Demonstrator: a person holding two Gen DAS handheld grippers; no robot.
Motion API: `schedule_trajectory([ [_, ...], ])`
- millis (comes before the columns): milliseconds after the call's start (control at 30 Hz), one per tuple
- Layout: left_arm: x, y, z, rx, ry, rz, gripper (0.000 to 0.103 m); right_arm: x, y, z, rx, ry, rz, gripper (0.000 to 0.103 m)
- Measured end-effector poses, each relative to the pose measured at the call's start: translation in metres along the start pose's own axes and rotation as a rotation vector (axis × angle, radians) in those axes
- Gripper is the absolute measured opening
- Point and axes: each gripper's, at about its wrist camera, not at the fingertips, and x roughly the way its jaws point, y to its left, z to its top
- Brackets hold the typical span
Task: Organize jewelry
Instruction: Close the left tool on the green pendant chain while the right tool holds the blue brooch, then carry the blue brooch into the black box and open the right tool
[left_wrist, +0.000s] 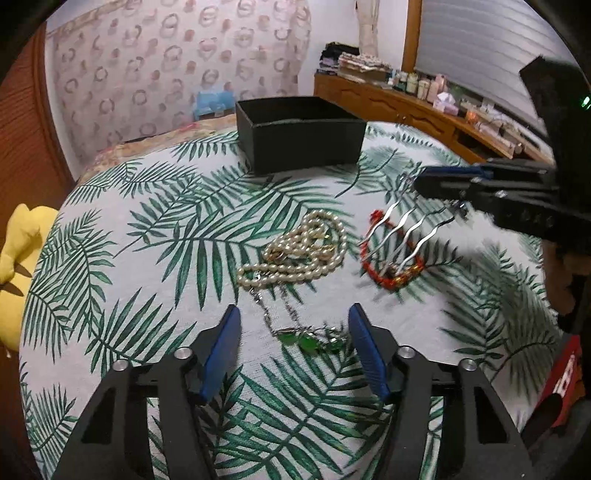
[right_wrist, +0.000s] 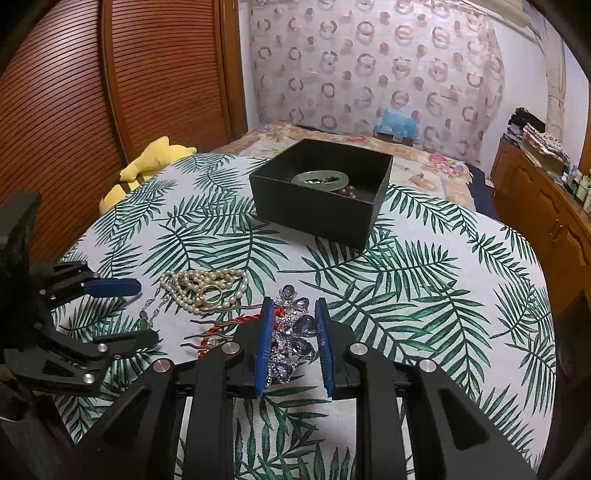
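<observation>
My right gripper (right_wrist: 293, 314) is shut on a jewelled hair comb (right_wrist: 291, 332) with purple stones; its silver teeth (left_wrist: 402, 229) hang above a red cord bracelet (left_wrist: 395, 273). The right gripper also shows in the left wrist view (left_wrist: 424, 182). My left gripper (left_wrist: 293, 314) is open and empty over a silver chain with green stones (left_wrist: 306, 339). A pearl necklace (left_wrist: 303, 251) with a gold ring (right_wrist: 212, 291) lies beyond it. The black box (right_wrist: 321, 206) holds a green bangle (right_wrist: 319, 179) and dark beads (right_wrist: 349, 192).
A leaf-print cloth (right_wrist: 424, 288) covers the table. A yellow plush toy (right_wrist: 147, 162) lies at its left edge. A wooden slatted door (right_wrist: 110, 92) stands left, a wooden dresser (right_wrist: 546, 206) with bottles right, a bed behind.
</observation>
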Motion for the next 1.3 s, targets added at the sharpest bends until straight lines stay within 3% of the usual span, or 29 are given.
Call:
schedule_trajectory([
  [133, -0.003, 0.005, -0.004, -0.002, 0.001, 0.012, 0.047, 0.001, 0.000, 0.000, 0.000, 0.002, 0.000, 0.025],
  [400, -0.013, 0.023, -0.014, -0.054, -0.003, 0.003, 0.045, 0.001, 0.000, 0.000, 0.000, 0.002, 0.001, 0.025],
  [500, -0.015, 0.025, -0.016, -0.054, -0.010, 0.016, 0.033, 0.001, 0.000, 0.000, 0.001, 0.001, 0.002, 0.025],
  [533, -0.016, 0.026, -0.016, -0.057, -0.011, 0.014, 0.023, 0.001, 0.000, 0.000, 0.000, 0.001, 0.002, 0.025],
  [600, -0.016, 0.028, -0.016, -0.059, -0.011, 0.009, 0.012, 0.001, 0.002, -0.001, -0.001, 0.000, 0.002, 0.025],
  [933, -0.040, 0.036, -0.009, -0.069, -0.088, -0.008, 0.011, -0.001, 0.003, 0.003, -0.004, -0.007, 0.001, 0.025],
  [1300, -0.075, 0.041, 0.029, -0.055, -0.201, 0.004, 0.010, -0.009, -0.004, 0.014, -0.011, -0.032, -0.012, 0.025],
])
